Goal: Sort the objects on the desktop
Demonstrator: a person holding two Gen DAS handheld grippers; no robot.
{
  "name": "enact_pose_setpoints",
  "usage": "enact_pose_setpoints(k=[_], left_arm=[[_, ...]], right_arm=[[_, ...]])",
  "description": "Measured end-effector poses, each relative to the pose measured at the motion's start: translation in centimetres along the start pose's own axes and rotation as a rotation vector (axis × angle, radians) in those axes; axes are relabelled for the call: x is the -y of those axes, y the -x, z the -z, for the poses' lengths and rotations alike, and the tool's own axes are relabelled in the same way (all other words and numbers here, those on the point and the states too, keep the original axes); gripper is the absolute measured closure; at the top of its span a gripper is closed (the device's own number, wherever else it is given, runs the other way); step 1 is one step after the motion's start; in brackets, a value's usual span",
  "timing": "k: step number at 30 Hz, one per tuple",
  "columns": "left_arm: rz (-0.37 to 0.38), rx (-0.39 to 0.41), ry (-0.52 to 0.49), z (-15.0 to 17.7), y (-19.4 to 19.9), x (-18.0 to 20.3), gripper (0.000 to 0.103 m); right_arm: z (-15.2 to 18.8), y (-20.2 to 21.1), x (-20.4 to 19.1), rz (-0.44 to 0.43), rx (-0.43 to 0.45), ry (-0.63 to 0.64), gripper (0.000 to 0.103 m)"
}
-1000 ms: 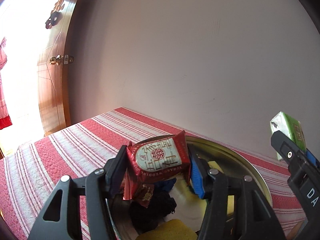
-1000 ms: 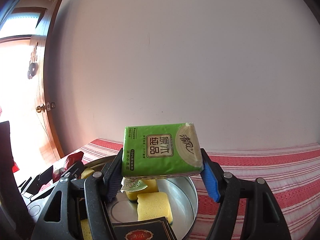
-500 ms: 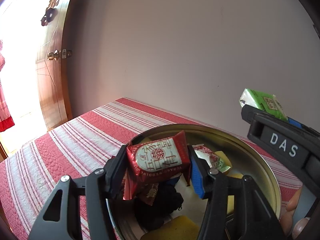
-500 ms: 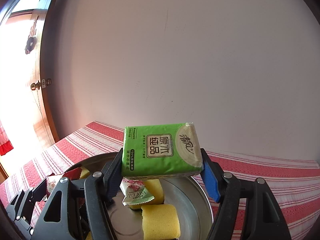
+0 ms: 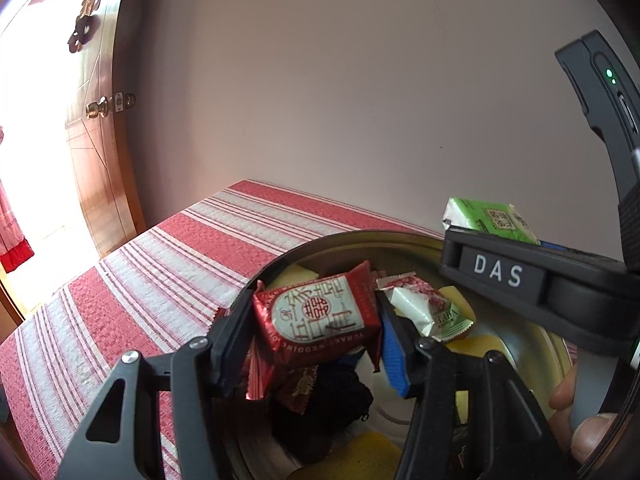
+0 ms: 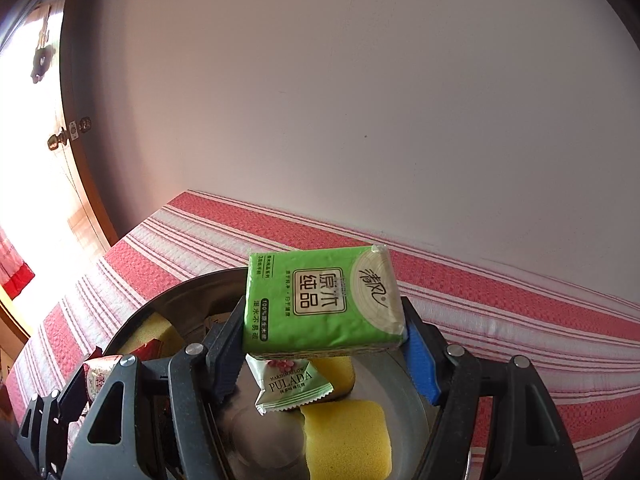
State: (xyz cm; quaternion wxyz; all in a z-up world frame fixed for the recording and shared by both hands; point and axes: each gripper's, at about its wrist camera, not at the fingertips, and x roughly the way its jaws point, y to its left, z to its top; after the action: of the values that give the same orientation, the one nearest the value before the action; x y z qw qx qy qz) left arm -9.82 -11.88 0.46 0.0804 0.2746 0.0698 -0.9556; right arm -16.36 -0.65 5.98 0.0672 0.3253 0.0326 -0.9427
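My left gripper (image 5: 316, 316) is shut on a red snack packet (image 5: 318, 318) and holds it above the round metal bowl (image 5: 532, 330). My right gripper (image 6: 324, 312) is shut on a green tissue pack (image 6: 320, 304), also over the bowl (image 6: 404, 384). In the left wrist view the right gripper's black body reaches in from the right with the tissue pack (image 5: 490, 220) on it. In the bowl lie yellow sponges (image 6: 346, 438), a white and green PULADA sachet (image 6: 290, 382) and a black object (image 5: 320, 416). The red packet (image 6: 102, 372) shows at the lower left of the right wrist view.
The bowl stands on a red and white striped cloth (image 5: 152, 288) that runs to a plain wall. A wooden door with a brass knob (image 5: 96, 109) stands at the left. A person's fingers (image 5: 580, 416) hold the right gripper at the lower right.
The right gripper has swung left with the tissue pack, from beside the bowl to over it. The left gripper keeps its hold on the red packet and has tilted slightly.
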Motion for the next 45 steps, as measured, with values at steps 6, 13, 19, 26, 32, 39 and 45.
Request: enact_pose_setpoints(k=[6, 13, 19, 26, 32, 39, 45], left_arm=[[-0.041, 0.02, -0.065, -0.1, 0.4, 0.9, 0.017], [-0.001, 0.035, -0.022, -0.1, 0.9, 0.2, 0.001], [0.003, 0.049, -0.013, 0.1, 1.2, 0.2, 0.001], [-0.008, 0.081, -0.009, 0.4, 1.7, 0.3, 0.001], [-0.036, 0.141, 0.0, 0.8, 2.9, 0.4, 0.001], [-0.077, 0.275, 0.066, 1.4, 5.5, -0.7, 0.001], [-0.081, 0.327, 0.072, 2.1, 6.5, -0.9, 0.001]], right_arm=[[0.4, -1.0, 0.6, -0.021, -0.043, -0.046, 0.013], [1.1, 1.7, 1.2, 0.031, 0.05, -0.055, 0.004], [2.8, 4.4, 2.0, 0.062, 0.14, -0.072, 0.003], [6.1, 9.7, 4.3, 0.151, 0.347, -0.062, 0.002], [9.8, 12.6, 5.8, 0.189, 0.479, -0.055, 0.0], [12.0, 13.5, 6.9, 0.146, 0.529, -0.151, 0.0], [12.4, 14.6, 6.8, 0.131, 0.562, -0.153, 0.0]])
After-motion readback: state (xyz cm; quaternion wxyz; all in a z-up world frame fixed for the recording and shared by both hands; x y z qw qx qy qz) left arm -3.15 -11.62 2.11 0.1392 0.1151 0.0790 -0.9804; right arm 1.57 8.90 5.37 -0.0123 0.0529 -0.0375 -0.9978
